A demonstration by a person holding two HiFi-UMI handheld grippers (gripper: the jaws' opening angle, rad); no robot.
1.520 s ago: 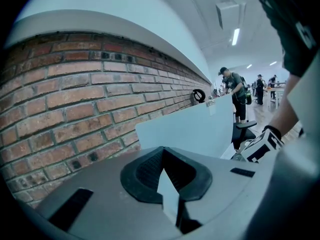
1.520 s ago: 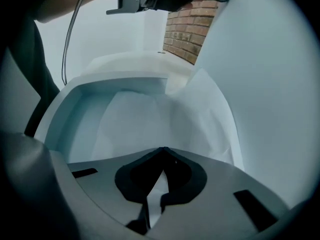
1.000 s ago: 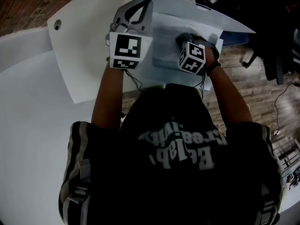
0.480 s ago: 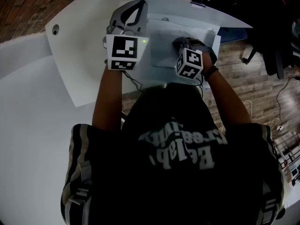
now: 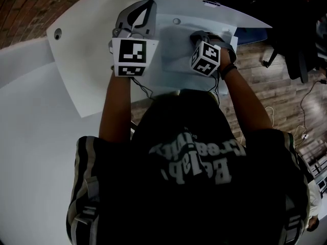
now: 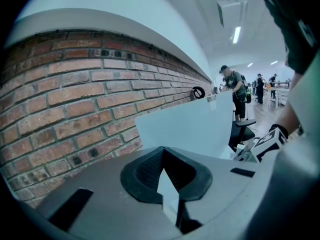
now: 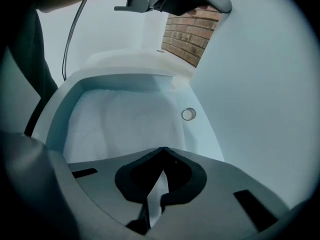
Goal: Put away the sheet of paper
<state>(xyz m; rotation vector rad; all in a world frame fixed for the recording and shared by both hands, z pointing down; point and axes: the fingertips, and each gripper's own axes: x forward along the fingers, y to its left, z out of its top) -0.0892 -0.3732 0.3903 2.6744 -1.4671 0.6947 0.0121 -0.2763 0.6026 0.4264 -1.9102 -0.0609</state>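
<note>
The white sheet of paper lies slightly crumpled on the floor of an open pale drawer. In the right gripper view the sheet of paper fills most of the drawer. My right gripper hangs over the sheet's right part, and in its own view the right gripper has its jaws shut just above the paper. My left gripper is held over the white desk left of the drawer. The left gripper is shut and empty in its own view, aimed at a brick wall.
A small metal ring sits on the drawer's far side, also seen as the ring from above. The white desk has a round hole. Wooden floor, cables and dark chairs lie to the right. People stand far off.
Both grippers have drifted a little up and left in the head view. The metal ring beyond the paper has come into sight. Both stay shut.
</note>
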